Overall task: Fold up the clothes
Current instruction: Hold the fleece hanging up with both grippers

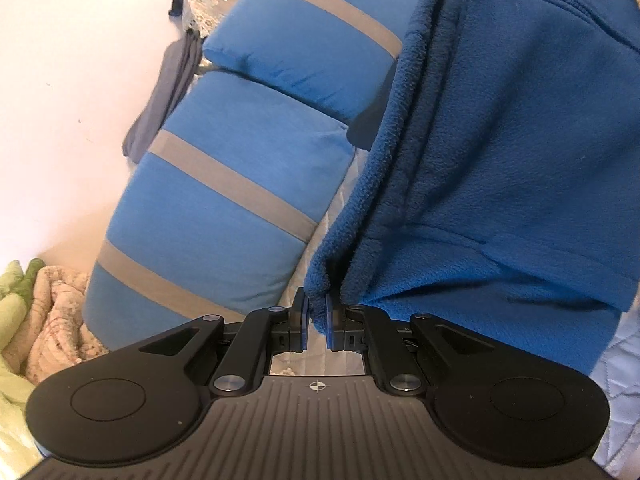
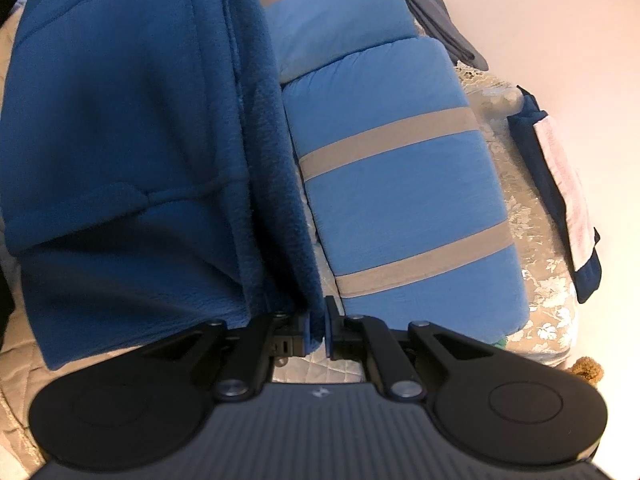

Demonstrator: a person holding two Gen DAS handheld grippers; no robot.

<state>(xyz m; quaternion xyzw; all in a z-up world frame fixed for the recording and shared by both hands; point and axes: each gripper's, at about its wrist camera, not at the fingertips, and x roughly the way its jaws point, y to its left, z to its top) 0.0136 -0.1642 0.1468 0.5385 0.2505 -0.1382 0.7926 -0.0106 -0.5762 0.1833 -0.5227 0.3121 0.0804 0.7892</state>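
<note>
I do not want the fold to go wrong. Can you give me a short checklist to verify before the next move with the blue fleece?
1. Left gripper pinches an edge of the blue fleece: ok.
2. Right gripper pinches another edge of the fleece: ok.
3. Fleece hangs without twist between the grips: cannot tell.
4. Striped pillows lie clear of the hanging fleece: not ok, they are close behind it.
5. Quilted bed cover below is free for laying down: cannot tell.
</note>
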